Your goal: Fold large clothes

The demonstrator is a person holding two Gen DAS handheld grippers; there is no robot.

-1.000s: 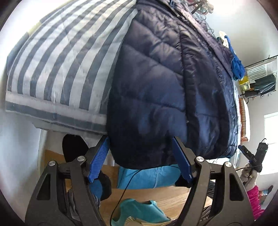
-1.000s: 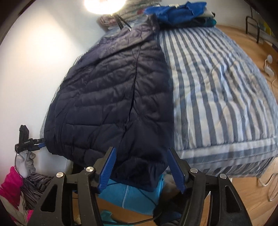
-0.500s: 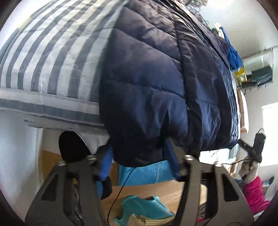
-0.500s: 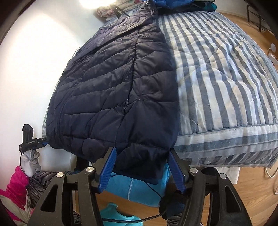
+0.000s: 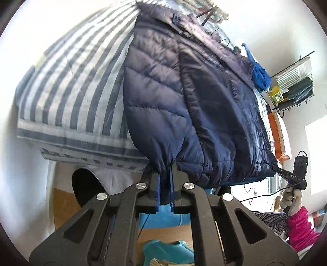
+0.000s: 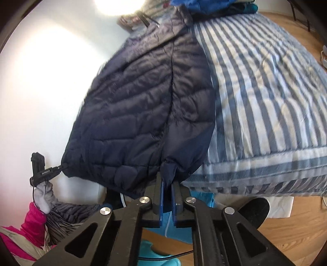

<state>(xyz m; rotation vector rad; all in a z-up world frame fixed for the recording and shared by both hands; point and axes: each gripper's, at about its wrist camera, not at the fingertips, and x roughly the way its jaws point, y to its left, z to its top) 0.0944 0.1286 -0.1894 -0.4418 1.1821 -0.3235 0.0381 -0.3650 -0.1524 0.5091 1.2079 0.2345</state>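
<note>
A navy quilted puffer jacket (image 5: 184, 102) lies lengthwise on a blue-and-white striped bed (image 5: 77, 86), its hem hanging over the near edge. My left gripper (image 5: 165, 174) is shut on the hem at the jacket's left corner. My right gripper (image 6: 167, 182) is shut on the hem at the other corner of the jacket (image 6: 143, 106). Each gripper also shows far off in the other's view, the right gripper (image 5: 278, 169) and the left gripper (image 6: 59, 167) pinching the hem corners.
A pile of blue clothes (image 6: 214, 6) lies at the far end of the bed (image 6: 265, 92). A wire rack (image 5: 294, 77) stands by the wall. Turquoise fabric (image 5: 167, 251) and a wooden floor (image 6: 290, 229) are below. The person's pink sleeve (image 6: 32, 223) is at lower left.
Both grippers were open around the jacket's hem and have now shut on it, bunching the fabric between their fingers and lifting the hem slightly.
</note>
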